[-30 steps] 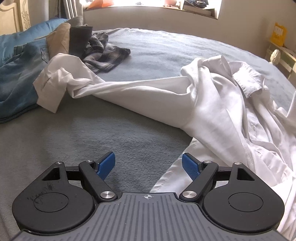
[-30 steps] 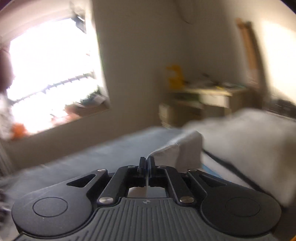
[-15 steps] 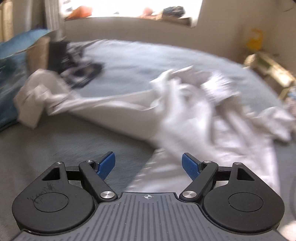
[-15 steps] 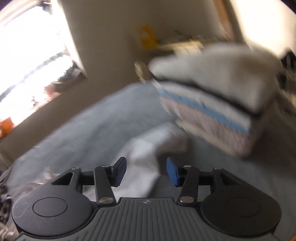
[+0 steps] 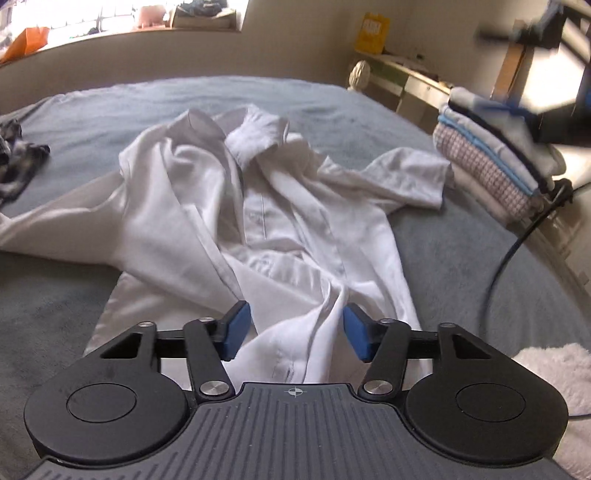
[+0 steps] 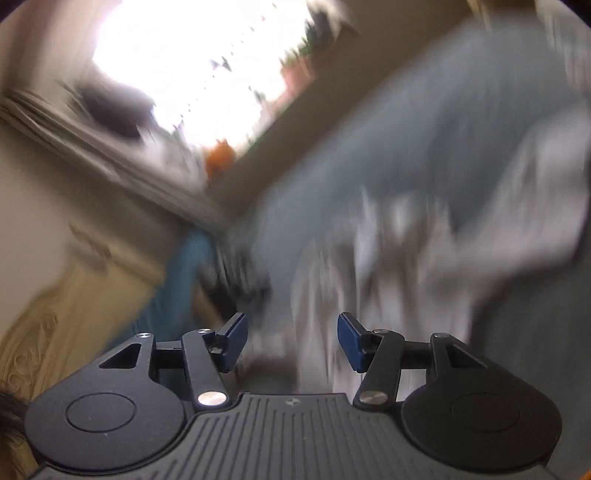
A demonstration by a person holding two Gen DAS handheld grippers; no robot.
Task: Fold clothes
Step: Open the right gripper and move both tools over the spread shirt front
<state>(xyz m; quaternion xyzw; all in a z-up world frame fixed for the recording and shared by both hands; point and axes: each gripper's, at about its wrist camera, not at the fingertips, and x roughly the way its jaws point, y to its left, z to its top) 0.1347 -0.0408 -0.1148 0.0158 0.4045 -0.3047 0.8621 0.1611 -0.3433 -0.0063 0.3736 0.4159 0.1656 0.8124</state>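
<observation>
Fingers of the left gripper were closing, a raised fold of the crumpled white cotton shirt between them, pads not yet pressing it. That shirt lay spread on the grey-blue bed, beside a folded stack of clothes. Right gripper fingers stood apart, opening; its view was blurred.

Grey-blue bed cover, seen from the left wrist. Window sill along the far wall, carrying an orange bag. Yellow bag on a pale side cabinet. Black cable trailing over the bed's right edge. Fluffy white rug at lower right.
</observation>
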